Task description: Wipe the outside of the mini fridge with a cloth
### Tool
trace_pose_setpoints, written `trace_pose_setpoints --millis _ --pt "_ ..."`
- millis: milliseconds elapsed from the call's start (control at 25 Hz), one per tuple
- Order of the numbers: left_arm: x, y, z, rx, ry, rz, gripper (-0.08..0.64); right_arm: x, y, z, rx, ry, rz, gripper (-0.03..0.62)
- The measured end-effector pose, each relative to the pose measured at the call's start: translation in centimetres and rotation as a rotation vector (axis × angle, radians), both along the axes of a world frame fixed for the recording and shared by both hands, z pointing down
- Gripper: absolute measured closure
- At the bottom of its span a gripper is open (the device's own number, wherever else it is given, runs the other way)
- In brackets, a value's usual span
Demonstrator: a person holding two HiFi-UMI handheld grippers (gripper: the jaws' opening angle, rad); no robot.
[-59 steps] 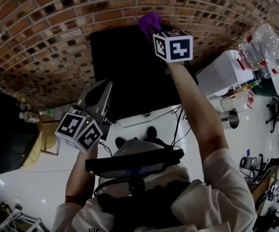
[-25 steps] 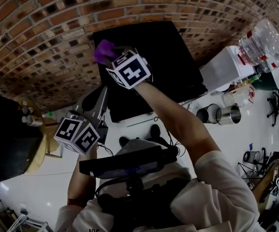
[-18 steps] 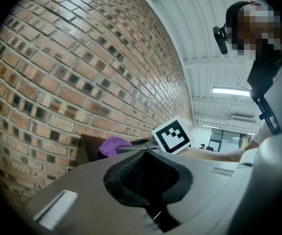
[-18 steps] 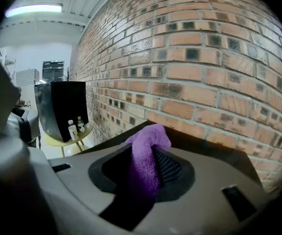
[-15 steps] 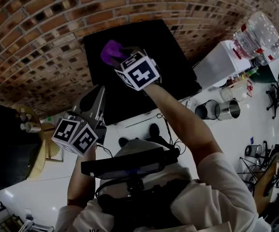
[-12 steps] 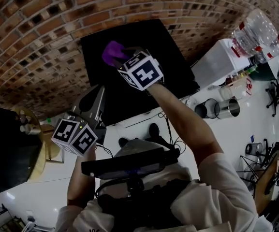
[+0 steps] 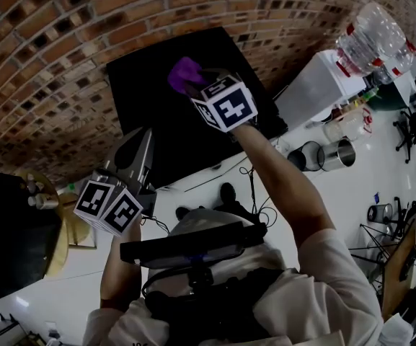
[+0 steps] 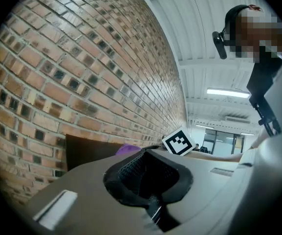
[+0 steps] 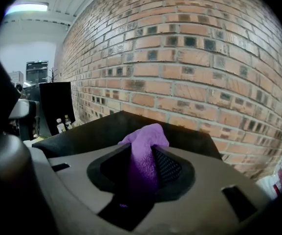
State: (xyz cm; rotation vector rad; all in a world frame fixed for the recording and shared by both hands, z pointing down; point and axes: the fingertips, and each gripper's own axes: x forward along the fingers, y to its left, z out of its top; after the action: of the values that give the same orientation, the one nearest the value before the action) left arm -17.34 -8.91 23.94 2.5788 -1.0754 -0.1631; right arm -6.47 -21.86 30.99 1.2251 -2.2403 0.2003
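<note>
The mini fridge is a black box against the brick wall, seen from above. My right gripper is over the fridge's top near the back, shut on a bunched purple cloth that sticks out past its tips. In the right gripper view the cloth sits between the jaws above the fridge's black top. The jaws of my right gripper have just been opening a little, with the cloth still between them. My left gripper is shut and empty, in front of the fridge's left side. From the left gripper the fridge shows beyond.
The brick wall runs behind the fridge. A white cabinet with large water bottles stands to the right, with metal cans on the floor. Cables lie in front of the fridge. A round wooden stand is at left.
My right gripper has carried the cloth to the right across the fridge's top, away from the left back corner. The left gripper has shifted only slightly and stays shut.
</note>
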Motion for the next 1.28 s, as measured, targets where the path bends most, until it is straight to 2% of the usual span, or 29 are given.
trace_pose_setpoints --millis 280,880,1120,1280 --pt "0.5 0.3 -0.1 -0.005 -0.003 -0.001 0.557 4.7 0.2 -0.4 0.009 0.023 0.064 0.442" --pt "0.8 1.4 0.1 -0.022 -0.023 0.015 0.555 13.4 -0.3 0.1 -0.041 0.088 0.247 0.440" --pt "1.3 3.0 0.0 -0.030 -0.039 -0.053 0.555 15.4 -0.2 0.1 -0.067 0.016 0.248 0.442" --pt "2.2 3.8 -0.2 -0.031 -0.045 -0.103 0.557 15.9 -0.5 0.1 -0.075 0.021 0.213 0.443"
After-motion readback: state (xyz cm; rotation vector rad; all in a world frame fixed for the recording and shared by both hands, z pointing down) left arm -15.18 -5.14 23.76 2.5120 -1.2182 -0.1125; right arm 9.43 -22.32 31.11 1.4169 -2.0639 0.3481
